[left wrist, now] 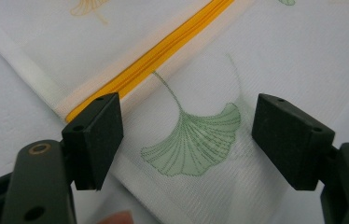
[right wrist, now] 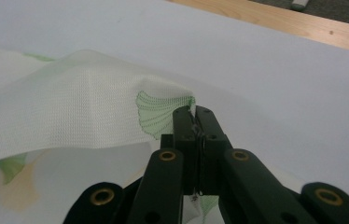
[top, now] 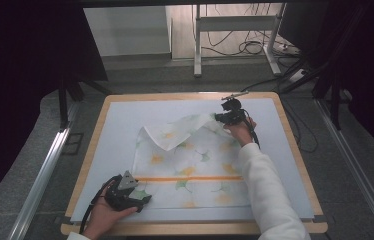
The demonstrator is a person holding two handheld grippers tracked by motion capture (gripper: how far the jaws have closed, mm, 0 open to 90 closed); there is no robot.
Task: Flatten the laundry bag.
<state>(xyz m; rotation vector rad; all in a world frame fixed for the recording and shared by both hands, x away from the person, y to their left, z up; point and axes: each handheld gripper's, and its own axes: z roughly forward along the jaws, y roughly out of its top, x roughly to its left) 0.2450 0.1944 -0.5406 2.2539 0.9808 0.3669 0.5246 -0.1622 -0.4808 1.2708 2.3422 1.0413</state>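
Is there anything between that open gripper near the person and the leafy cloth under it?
Nothing visible. The left gripper hangs open right over the cloth, beside its orange zipper, with bare fabric between the jaws.

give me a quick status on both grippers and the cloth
Left gripper open over near-left corner. Right gripper shut on ginkgo-print cloth, far edge lifted. Nothing in the way.

A lab or recording studio rather than a home: dark curtains [top: 20, 75] flank a wood-edged surface [top: 295, 145] on grey carpet [top: 35, 150], with loose cables [top: 247, 47], a power strip [top: 287, 48] and a metal desk frame [top: 235, 25] on the floor beyond
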